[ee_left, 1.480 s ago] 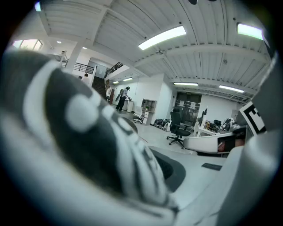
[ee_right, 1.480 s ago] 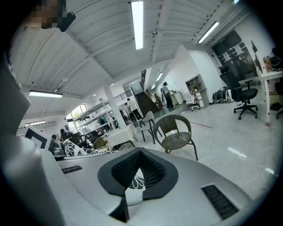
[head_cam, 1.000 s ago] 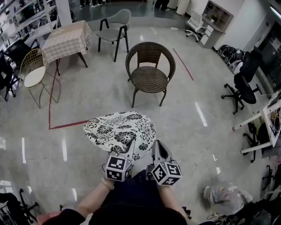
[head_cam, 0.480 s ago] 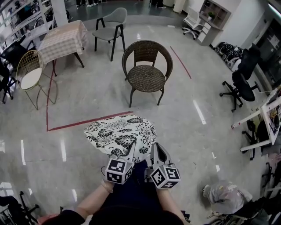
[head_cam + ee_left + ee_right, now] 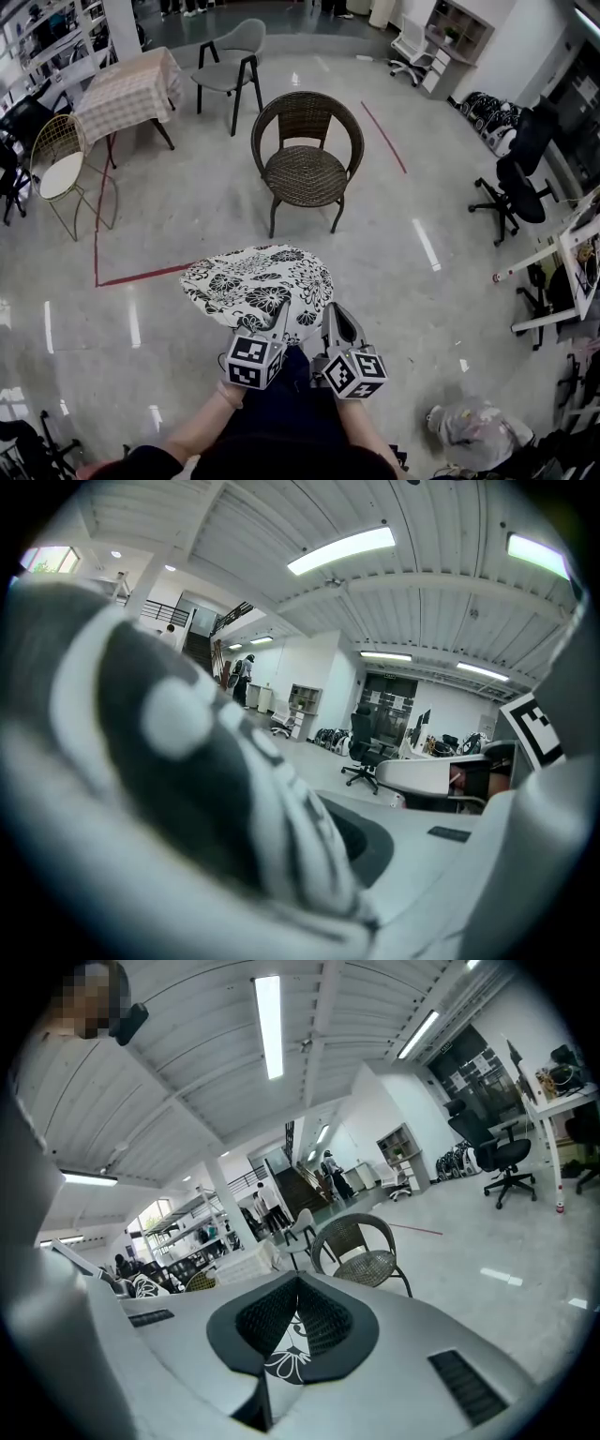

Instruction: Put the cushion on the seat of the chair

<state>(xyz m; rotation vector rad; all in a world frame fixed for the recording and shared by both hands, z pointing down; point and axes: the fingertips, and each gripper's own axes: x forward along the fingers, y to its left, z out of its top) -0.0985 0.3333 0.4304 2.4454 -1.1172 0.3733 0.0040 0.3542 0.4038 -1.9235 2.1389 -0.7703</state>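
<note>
A round black-and-white floral cushion (image 5: 262, 286) hangs level above the floor in the head view, held by its near edge. My left gripper (image 5: 278, 319) is shut on that edge; the cushion (image 5: 187, 789) fills the left gripper view as a blur. My right gripper (image 5: 328, 317) is shut on the same edge a little to the right, where a strip of the floral fabric (image 5: 286, 1358) shows between its pads. The brown wicker chair (image 5: 305, 155) stands ahead, beyond the cushion, with its seat bare; it also appears as the wicker chair (image 5: 361, 1251) in the right gripper view.
A grey chair (image 5: 230, 61) and a table with a checked cloth (image 5: 127, 89) stand behind the wicker chair. A gold wire chair (image 5: 56, 164) is at left, black office chairs (image 5: 516, 187) at right. Red tape (image 5: 141, 272) lines the glossy floor. A bundle (image 5: 473, 431) lies at lower right.
The wicker chair has come nearer and shifted left in the head view as both grippers carried the cushion forward. The grip on the cushion is unchanged.
</note>
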